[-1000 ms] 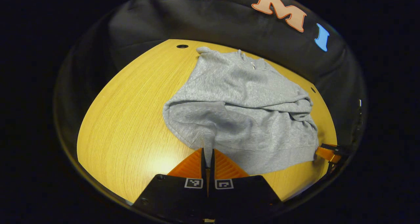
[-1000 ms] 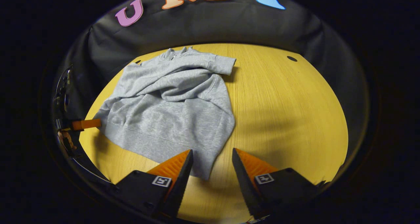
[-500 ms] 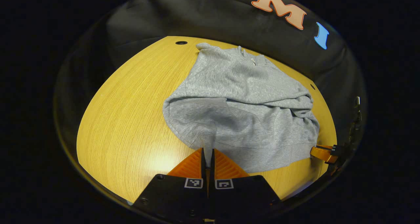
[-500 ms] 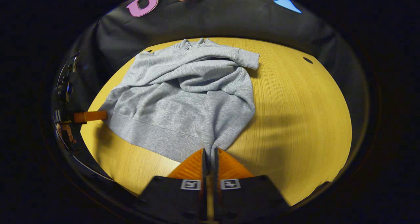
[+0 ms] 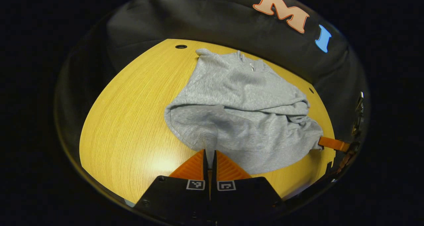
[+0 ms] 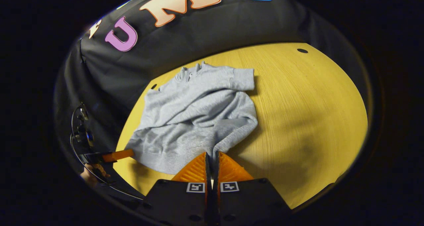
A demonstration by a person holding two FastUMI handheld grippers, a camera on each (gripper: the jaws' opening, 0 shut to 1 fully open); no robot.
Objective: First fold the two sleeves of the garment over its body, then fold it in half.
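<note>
Left gripper view: left hand-held gripper (image 5: 209, 156) pinching the hem of the grey garment (image 5: 241, 110); garment spread toward the counter (image 5: 132, 120) far edge, sleeves folded over its body.
Right gripper view: right hand-held gripper (image 6: 212, 159) pressed together on the garment (image 6: 195, 113) hem corner, lifting it off the counter (image 6: 298, 103).
</note>
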